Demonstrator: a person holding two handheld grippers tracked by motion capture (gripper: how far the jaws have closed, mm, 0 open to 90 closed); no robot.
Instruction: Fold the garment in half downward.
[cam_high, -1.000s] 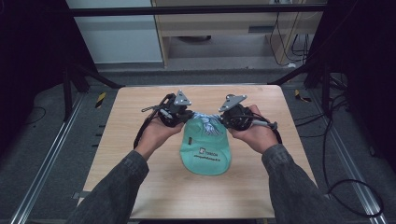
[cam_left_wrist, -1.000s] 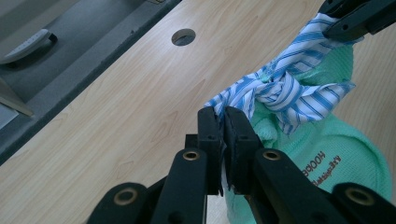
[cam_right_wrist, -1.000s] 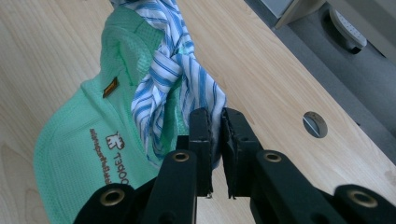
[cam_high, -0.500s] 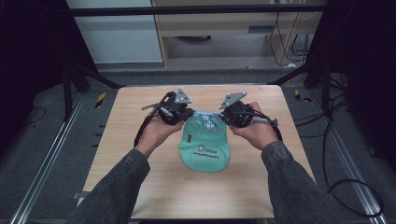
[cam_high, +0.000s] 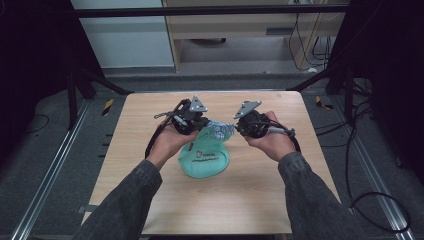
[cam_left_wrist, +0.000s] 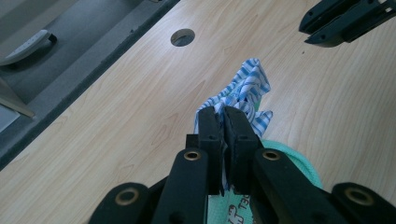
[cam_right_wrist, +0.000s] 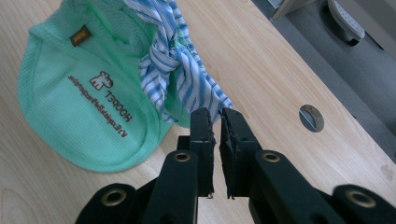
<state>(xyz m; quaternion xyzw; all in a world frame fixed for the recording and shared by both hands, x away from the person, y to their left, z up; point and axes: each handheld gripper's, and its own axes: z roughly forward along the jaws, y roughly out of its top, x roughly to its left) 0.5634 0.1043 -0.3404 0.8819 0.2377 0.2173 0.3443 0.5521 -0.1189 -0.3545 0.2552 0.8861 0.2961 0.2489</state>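
High view, against a second ago: bag (cam_high: 204, 159) unmoved on counter (cam_high: 150, 125). My left gripper (cam_left_wrist: 224, 122) fingers pinch striped cloth (cam_left_wrist: 247, 91); right gripper (cam_right_wrist: 215, 122) fingers pinch its other tail. Knot likely tightening.

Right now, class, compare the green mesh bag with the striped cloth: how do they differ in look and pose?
The green mesh bag is plain mint with printed brown lettering; the striped cloth is blue and white. The bag lies spread flat on the table; the cloth is bunched and knotted at the bag's mouth. Both grippers clamp the cloth, left gripper and right gripper, not the bag's body. Both are soft fabric.
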